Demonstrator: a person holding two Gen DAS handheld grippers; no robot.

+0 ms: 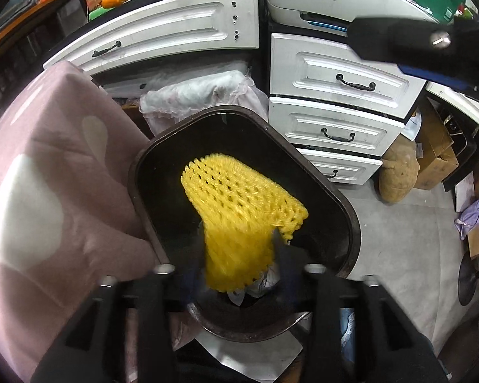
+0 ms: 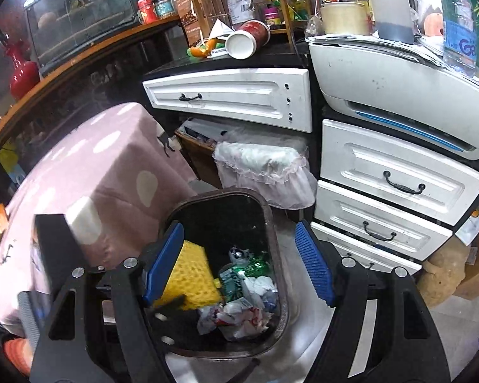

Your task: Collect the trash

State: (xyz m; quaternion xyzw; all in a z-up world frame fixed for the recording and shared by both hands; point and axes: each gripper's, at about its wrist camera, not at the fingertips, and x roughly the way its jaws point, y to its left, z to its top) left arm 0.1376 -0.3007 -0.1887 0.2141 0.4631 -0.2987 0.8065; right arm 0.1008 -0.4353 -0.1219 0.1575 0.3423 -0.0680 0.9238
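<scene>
A yellow foam fruit net (image 1: pixel 239 204) hangs blurred over the dark brown trash bin (image 1: pixel 137 172), its lower end between the smeared fingers of my left gripper (image 1: pixel 241 252). The fingers stand apart and do not seem to pinch it. In the right wrist view the same net (image 2: pixel 188 277) lies inside the bin (image 2: pixel 271 210), beside crumpled wrappers and paper (image 2: pixel 246 293). My right gripper (image 2: pixel 239 265) is above the bin, open, with nothing between its blue pads (image 2: pixel 313 265). One of its fingers (image 1: pixel 399 41) shows at the top right of the left wrist view.
A table under a pink spotted cloth (image 2: pixel 95 166) presses against the bin's left side. White drawers (image 2: pixel 392 185) and a printer (image 2: pixel 383 73) stand right behind it, a lace-covered bundle (image 2: pixel 265 166) at the back. A brown sack (image 1: pixel 399 172) and cardboard boxes (image 1: pixel 437 153) lie on the floor to the right.
</scene>
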